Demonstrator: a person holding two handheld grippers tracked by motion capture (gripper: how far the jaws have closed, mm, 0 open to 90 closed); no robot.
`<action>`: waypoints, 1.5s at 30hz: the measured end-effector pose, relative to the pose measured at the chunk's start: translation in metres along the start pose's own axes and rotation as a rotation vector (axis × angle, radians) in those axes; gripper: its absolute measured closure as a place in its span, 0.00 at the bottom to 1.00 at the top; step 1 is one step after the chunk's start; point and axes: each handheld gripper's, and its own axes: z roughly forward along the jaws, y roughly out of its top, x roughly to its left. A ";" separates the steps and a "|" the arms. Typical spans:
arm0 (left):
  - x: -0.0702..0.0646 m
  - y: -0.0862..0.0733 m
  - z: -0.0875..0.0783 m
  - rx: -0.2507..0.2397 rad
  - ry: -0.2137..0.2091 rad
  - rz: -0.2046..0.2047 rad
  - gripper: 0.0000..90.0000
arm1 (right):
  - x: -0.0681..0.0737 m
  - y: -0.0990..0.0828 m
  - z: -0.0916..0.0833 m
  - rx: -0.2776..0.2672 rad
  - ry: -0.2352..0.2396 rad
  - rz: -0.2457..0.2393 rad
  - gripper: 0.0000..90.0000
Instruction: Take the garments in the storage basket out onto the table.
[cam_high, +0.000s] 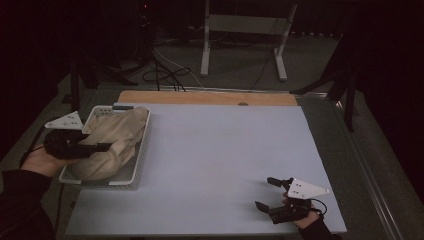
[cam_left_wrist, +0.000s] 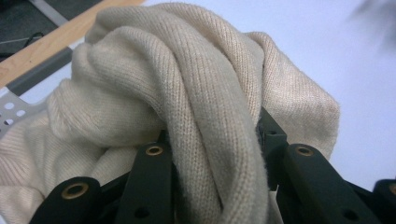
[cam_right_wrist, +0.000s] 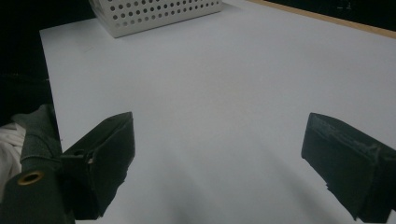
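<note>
A thick fold of the cream sweater (cam_left_wrist: 205, 93) is clamped between the left gripper (cam_high: 102, 147) jaws, over the basket (cam_high: 142, 150) — it could be snagged there; the right gripper (cam_right_wrist: 219, 154) jaws are spread — nothing between them.

the left hand-held gripper (cam_left_wrist: 215, 158) has its two black jaws clamped on a thick fold of cream knitted sweater (cam_left_wrist: 187, 93), which bunches up above them. a perforated white basket (cam_left_wrist: 11, 109) edge shows at left, the pale worktop (cam_left_wrist: 327, 56) behind.
</note>
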 end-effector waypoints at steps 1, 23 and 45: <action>0.000 0.000 0.000 0.000 0.000 0.000 0.75 | 0.000 0.000 0.000 0.000 0.000 0.000 0.11; -0.006 0.016 -0.039 -0.135 0.030 -0.005 0.75 | 0.000 0.001 -0.002 -0.012 -0.002 0.004 0.12; -0.012 0.055 -0.074 -0.195 0.059 0.032 0.75 | -0.001 0.001 -0.002 -0.016 -0.004 0.009 0.12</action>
